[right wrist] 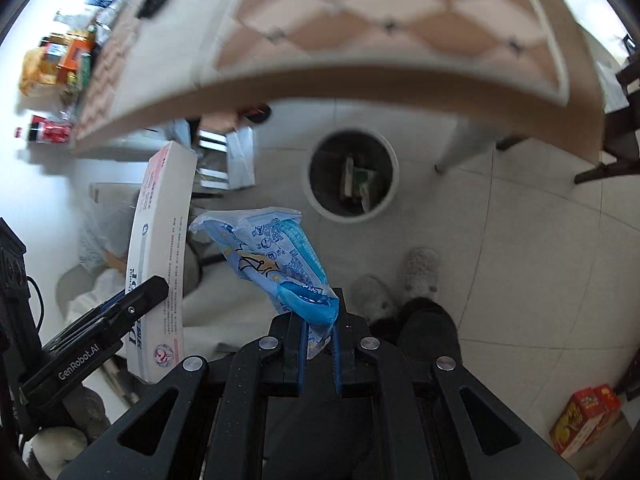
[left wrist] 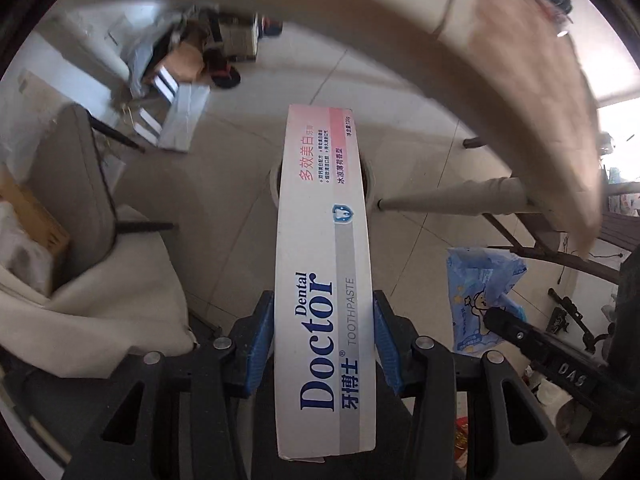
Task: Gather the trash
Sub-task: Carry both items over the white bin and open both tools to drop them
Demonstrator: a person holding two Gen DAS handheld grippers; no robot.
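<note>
My left gripper (left wrist: pixel 323 312) is shut on a long white toothpaste box (left wrist: pixel 324 264) that points forward over the round white trash bin (left wrist: pixel 370 184) on the tiled floor. The box also shows in the right wrist view (right wrist: pixel 160 248), with the left gripper (right wrist: pixel 148 292) on it. My right gripper (right wrist: pixel 319 320) is shut on a crumpled blue plastic wrapper (right wrist: pixel 276 256), held above the floor short of the trash bin (right wrist: pixel 394 168). The bin holds several pieces of trash. The wrapper also shows in the left wrist view (left wrist: pixel 480 292), with the right gripper (left wrist: pixel 504 320).
A table with a patterned cloth (right wrist: pixel 360 20) hangs over the bin, one leg (right wrist: pixel 460 144) just right of it. A grey chair (left wrist: pixel 80 184) and white cloth stand at the left. Boxes and clutter (left wrist: pixel 192 64) lie beyond. My slippered feet (right wrist: pixel 416 272) are below. Red boxes (right wrist: pixel 584 416) sit at bottom right.
</note>
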